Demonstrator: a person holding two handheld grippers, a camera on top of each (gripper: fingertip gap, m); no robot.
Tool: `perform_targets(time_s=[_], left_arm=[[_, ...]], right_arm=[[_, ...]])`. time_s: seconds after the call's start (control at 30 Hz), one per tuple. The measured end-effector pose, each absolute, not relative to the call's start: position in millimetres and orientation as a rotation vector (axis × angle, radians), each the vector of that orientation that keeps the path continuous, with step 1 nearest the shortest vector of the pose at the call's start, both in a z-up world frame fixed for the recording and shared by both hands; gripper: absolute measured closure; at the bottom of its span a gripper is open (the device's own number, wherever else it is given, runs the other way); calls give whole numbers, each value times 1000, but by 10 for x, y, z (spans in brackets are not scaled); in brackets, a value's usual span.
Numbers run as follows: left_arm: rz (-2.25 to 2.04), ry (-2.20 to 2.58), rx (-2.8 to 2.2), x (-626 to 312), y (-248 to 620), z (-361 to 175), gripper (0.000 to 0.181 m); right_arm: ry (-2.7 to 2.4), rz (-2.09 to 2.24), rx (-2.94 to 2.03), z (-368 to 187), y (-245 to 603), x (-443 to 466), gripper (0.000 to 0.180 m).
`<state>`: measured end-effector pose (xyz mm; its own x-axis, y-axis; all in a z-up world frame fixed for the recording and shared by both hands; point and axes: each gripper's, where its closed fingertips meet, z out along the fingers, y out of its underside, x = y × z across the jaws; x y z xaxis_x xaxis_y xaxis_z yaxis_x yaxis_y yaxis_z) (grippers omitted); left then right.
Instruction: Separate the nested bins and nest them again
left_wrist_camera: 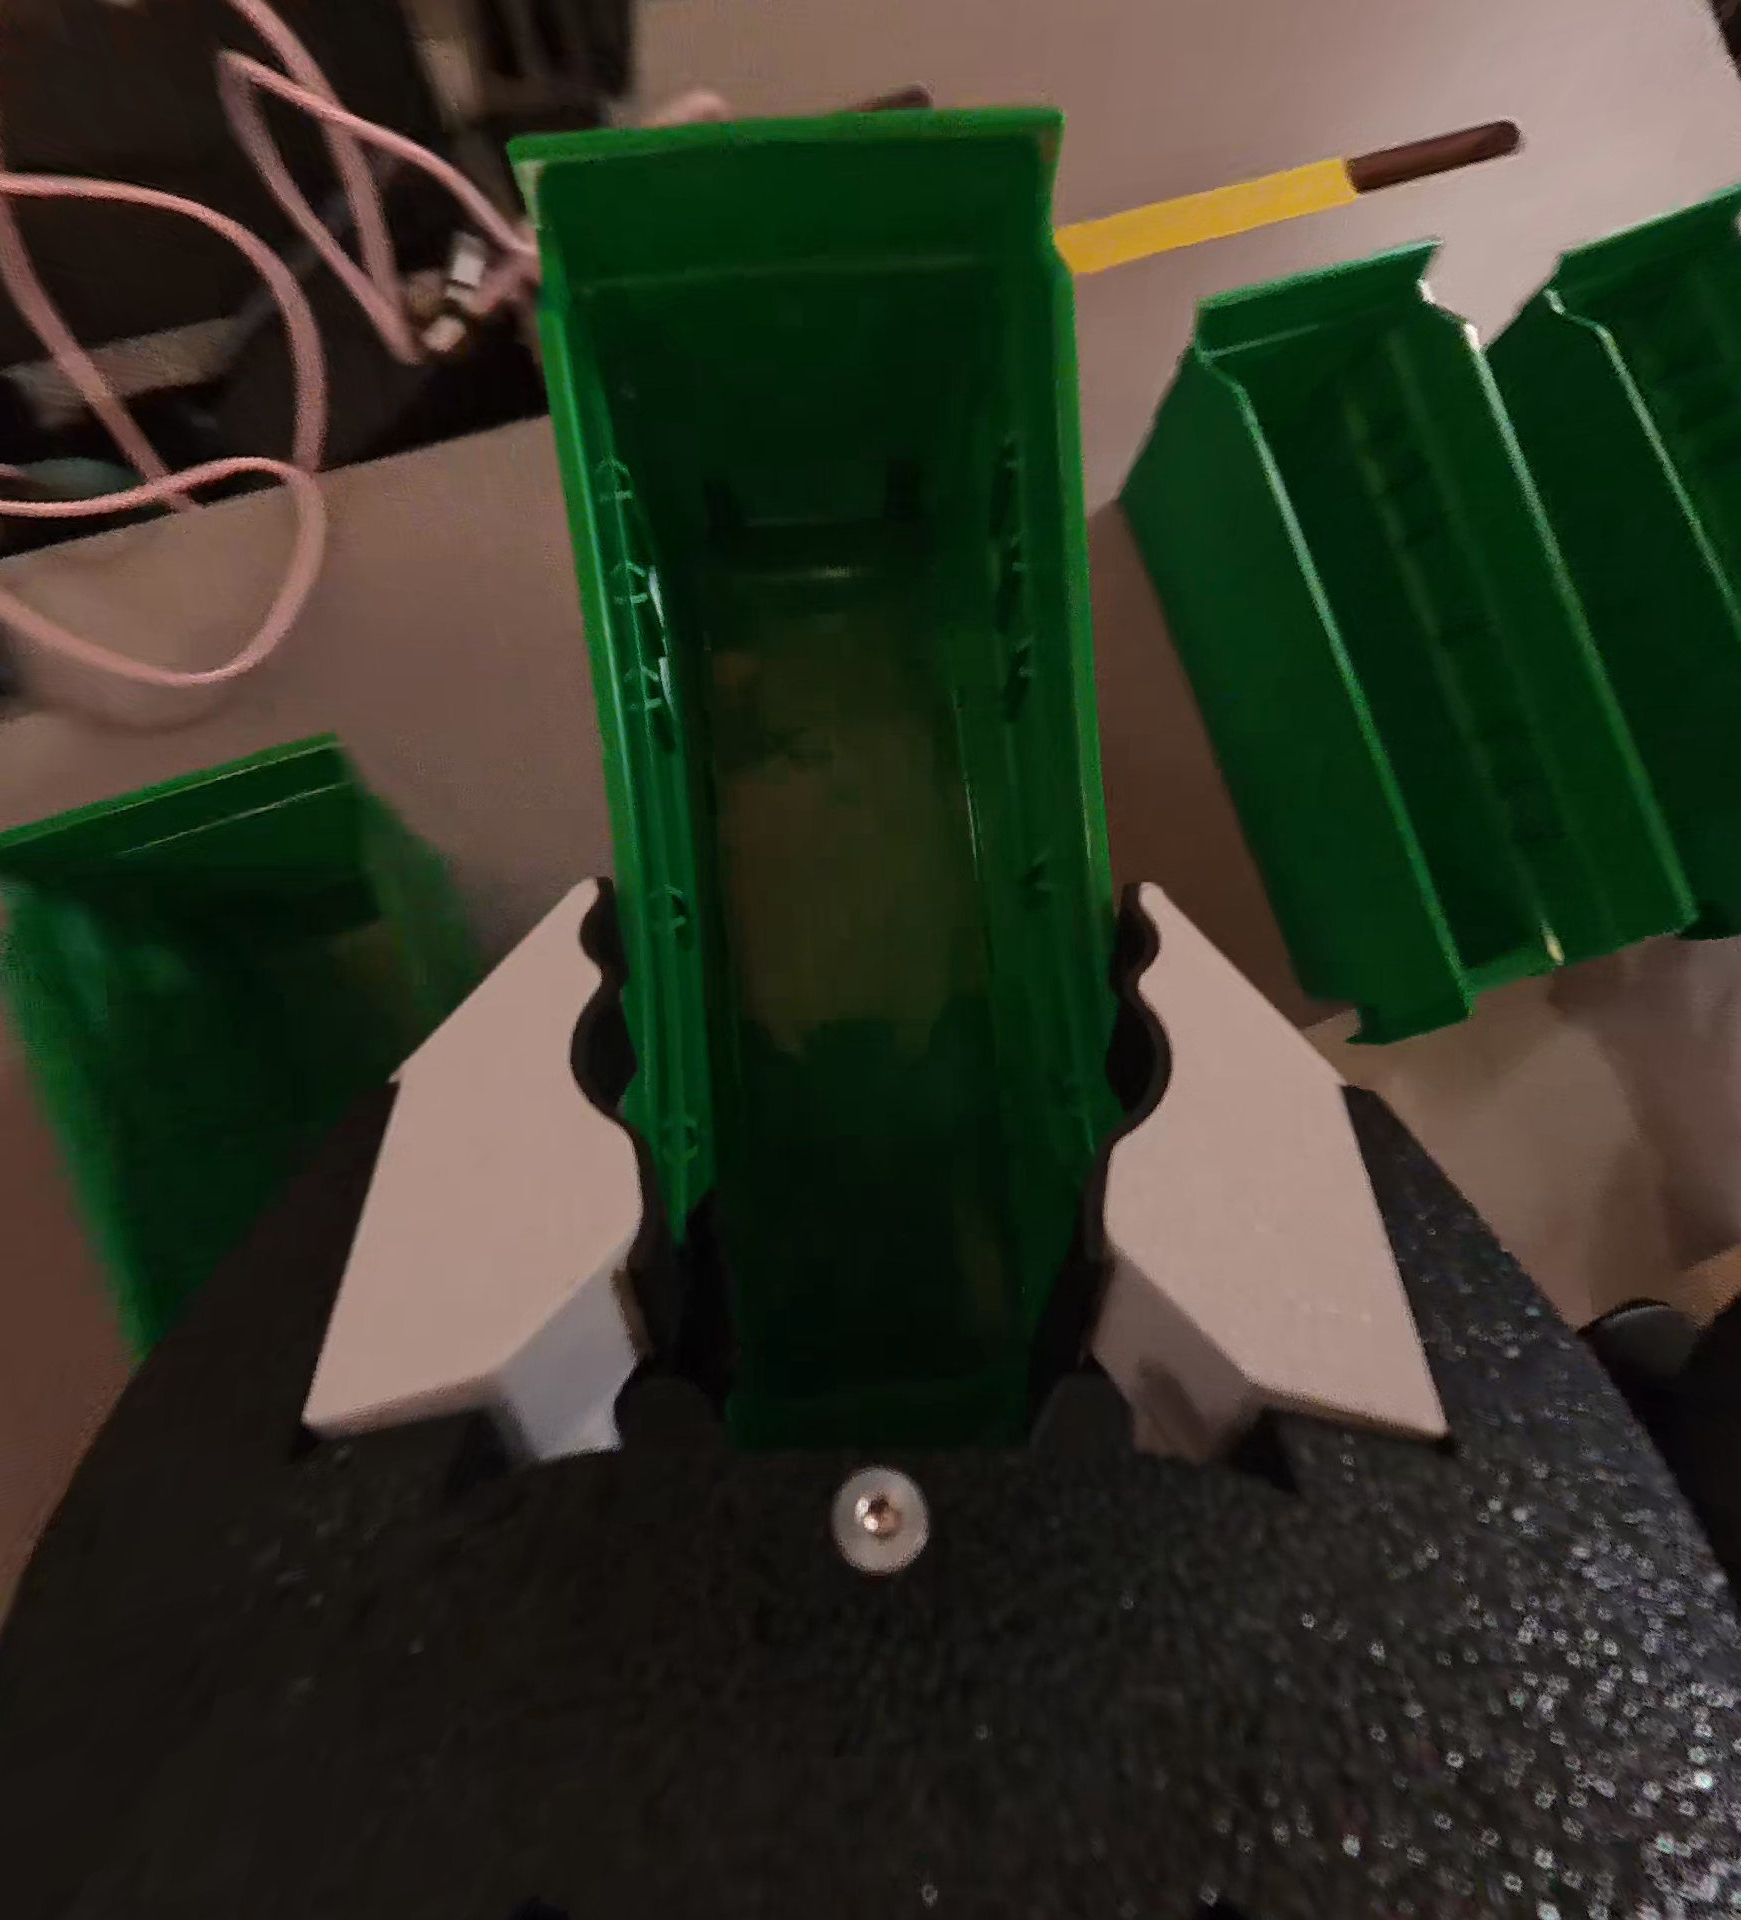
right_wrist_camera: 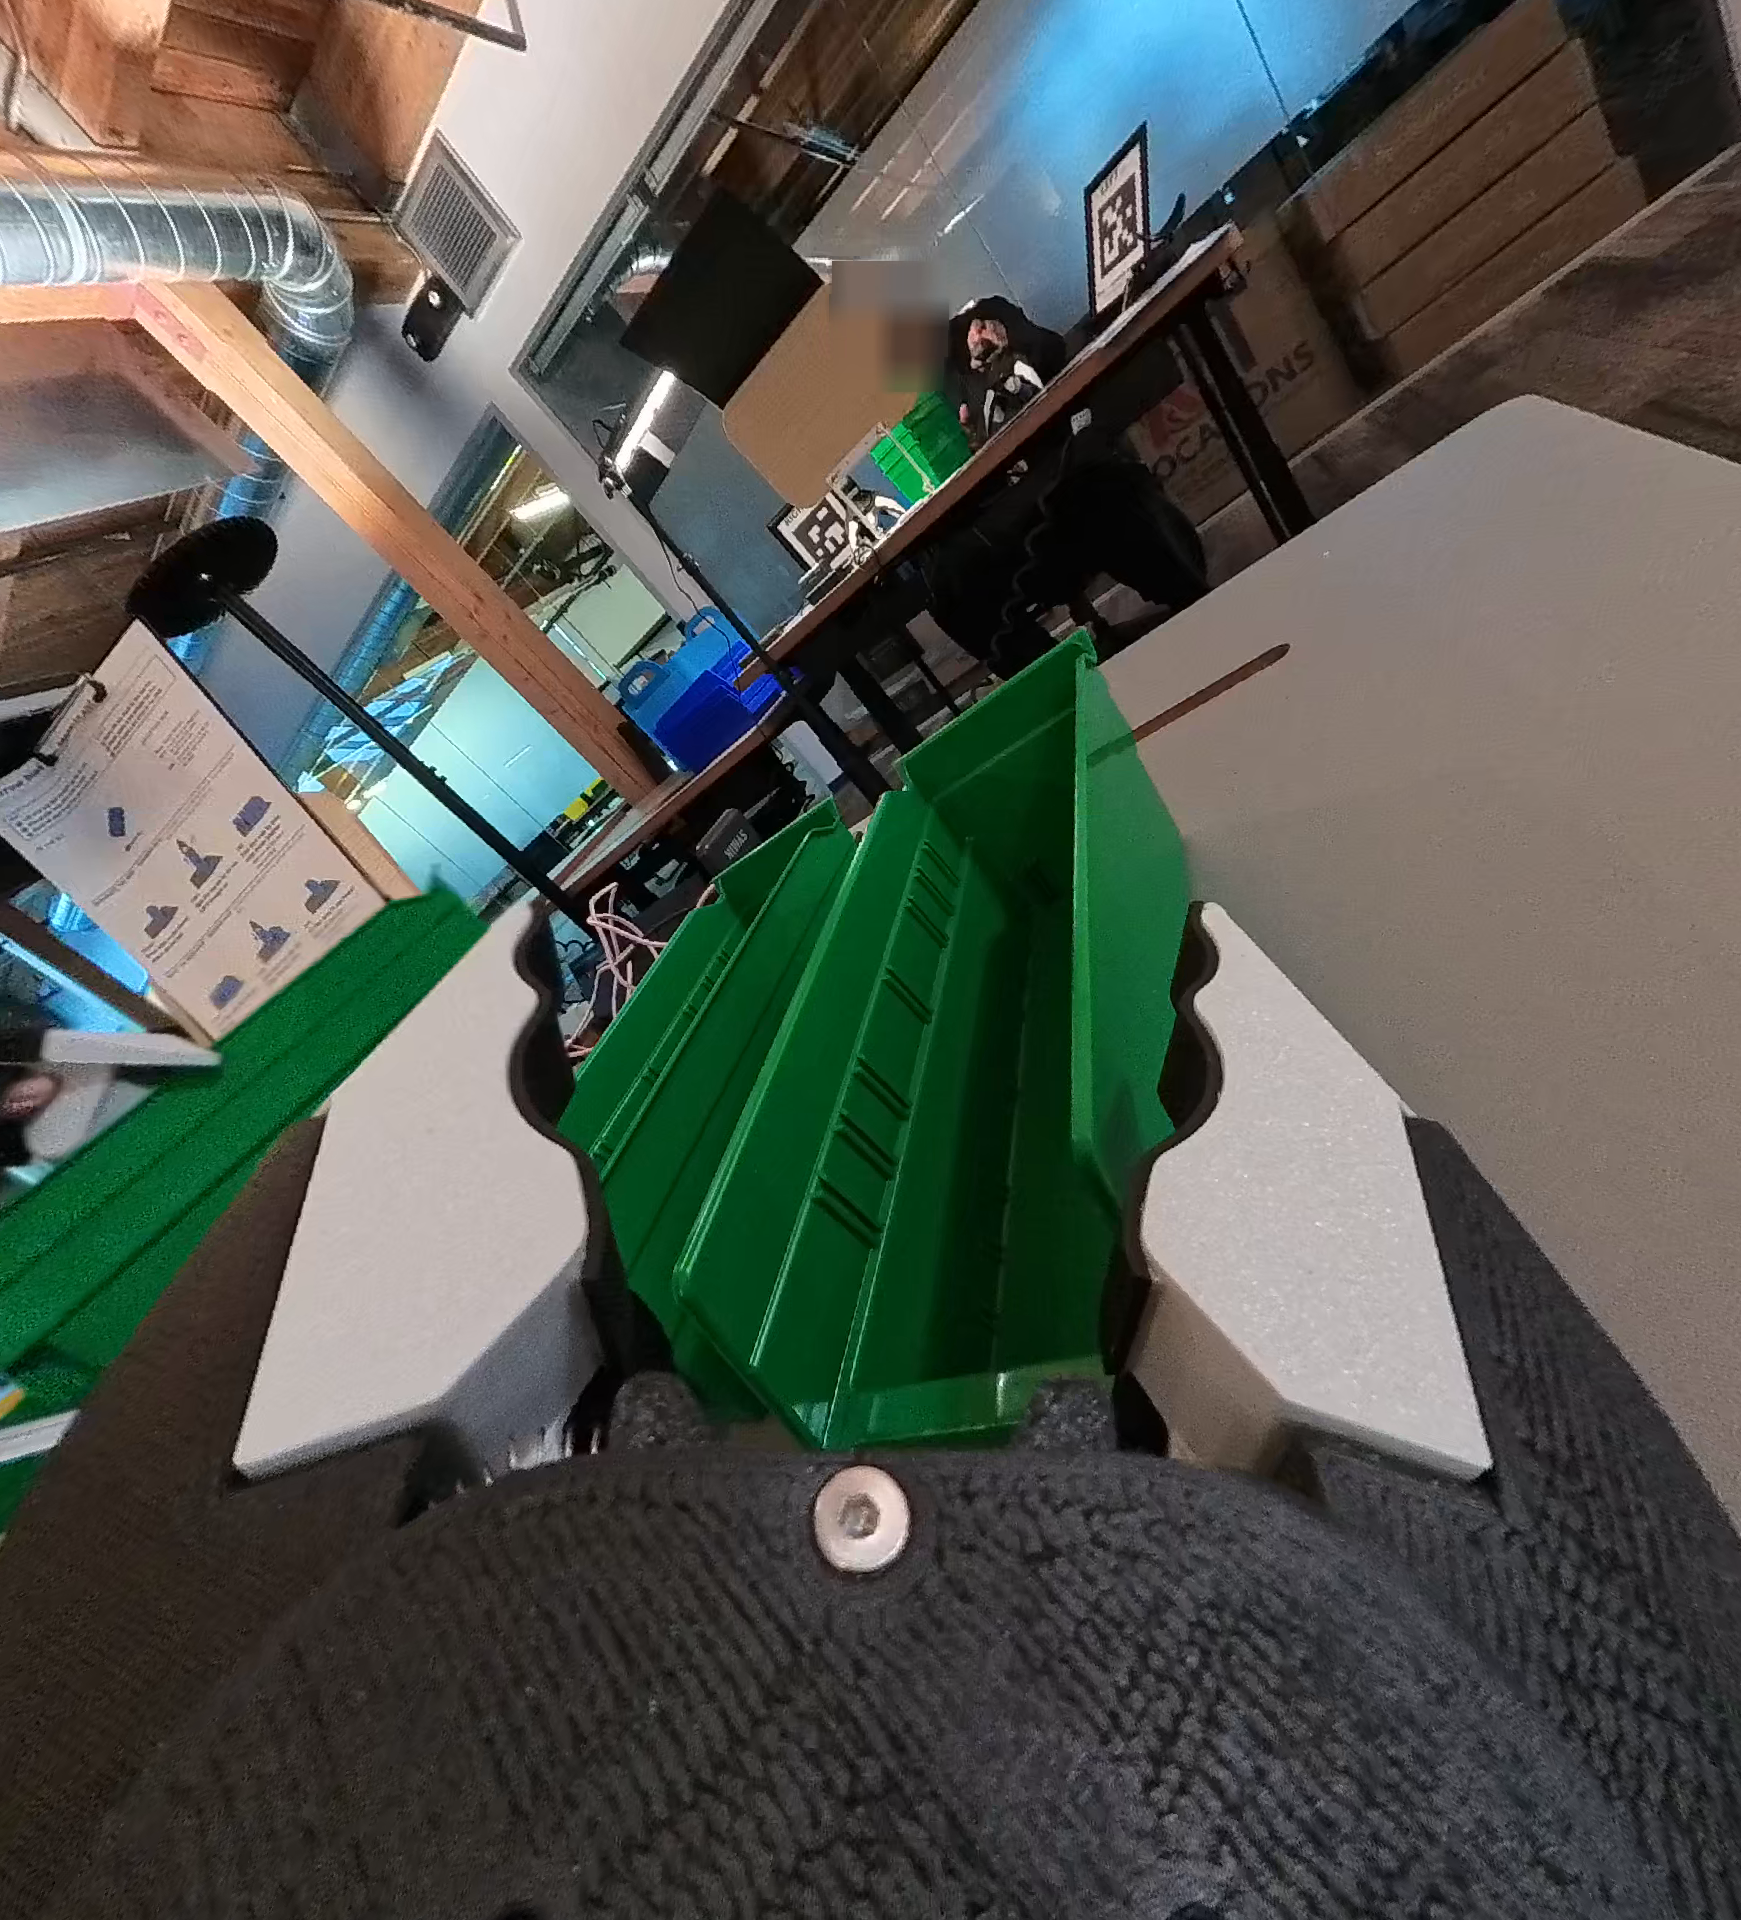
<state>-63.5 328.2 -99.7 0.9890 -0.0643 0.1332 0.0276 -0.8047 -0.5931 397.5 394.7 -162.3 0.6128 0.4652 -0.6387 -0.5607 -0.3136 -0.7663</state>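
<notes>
Beige table (left_wrist_camera: 409, 644) shows both grippers clamping green bins; only left view shows blurred bin (left_wrist_camera: 191, 966)

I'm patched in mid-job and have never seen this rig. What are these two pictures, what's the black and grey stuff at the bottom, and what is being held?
There is no robot arm: a person holds a two-finger gripper in each hand, and each picture comes from a camera on one gripper, looking forward along its fingers. The black body and grey fingers low in each picture are that gripper itself.

In the left wrist view, the left gripper is closed on the sides of a long green bin, open side facing the camera. Past it, on the grey table, two more green bins sit side by side to the right, and another blurred bin to the left. Pink cables hang beyond the table edge.

In the right wrist view, the right gripper has a green bin between its fingers. Whether it squeezes firmly is unclear.
</notes>
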Motion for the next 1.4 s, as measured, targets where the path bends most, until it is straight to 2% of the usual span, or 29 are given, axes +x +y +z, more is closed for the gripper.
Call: perform_targets(time_s=[0.13, 0.3, 0.4, 0.47, 0.57, 0.63, 0.8, 0.97, 1.03, 1.1, 1.23, 1.27, 1.3, 1.37, 1.4], left_arm=[[-289, 68, -2539, -110, 3612, -1594, 87], [-212, 70, -2580, 230, 3859, -2190, 83], [-115, 106, -2554, 312, 3918, -2214, 79], [-69, 168, -2559, 367, 3886, -2238, 70], [-181, 264, -2472, 516, 3799, -2136, 44], [-217, 335, -2372, 524, 3647, -2003, 36], [-302, 349, -2086, 165, 2815, -1658, 36], [-275, -43, -1810, -1116, 1847, -1348, 35], [-291, -148, -1930, -1557, 1535, -1628, 22], [-259, -192, -1998, -1900, 1378, -1850, 22], [-462, -183, -2004, -2035, 1348, -2100, 22], [-530, -169, -2004, -2006, 1379, -2167, 22], [-608, -155, -1993, -1953, 1414, -2211, 23], [-795, -96, -1923, -1761, 1460, -2194, 23], [-904, -76, -1872, -1645, 1448, -2133, 22]], right_arm=[[71, 1003, -1596, -1624, 3948, 3962, 63], [51, 973, -1589, -1570, 3927, 3943, 63], [37, 945, -1605, -1580, 3921, 3924, 63], [32, 930, -1614, -1596, 3928, 3921, 63], [22, 917, -1623, -1612, 3938, 3907, 63], [7, 896, -1631, -1606, 3930, 3892, 63], [-39, 784, -1626, -1474, 3868, 3881, 63], [-131, 644, -1578, -1173, 3704, 3750, 63], [-215, 614, -1571, -1044, 3566, 3537, 75], [-322, 616, -1570, -951, 3393, 3182, 80], [-563, 750, -1618, -923, 3088, 2092, 80], [-629, 793, -1673, -965, 3057, 1798, 82], [-701, 840, -1739, -1019, 3038, 1515, 93], [-819, 913, -1881, -1153, 3057, 1022, 92], [-861, 916, -1977, -1258, 3097, 845, 84]])
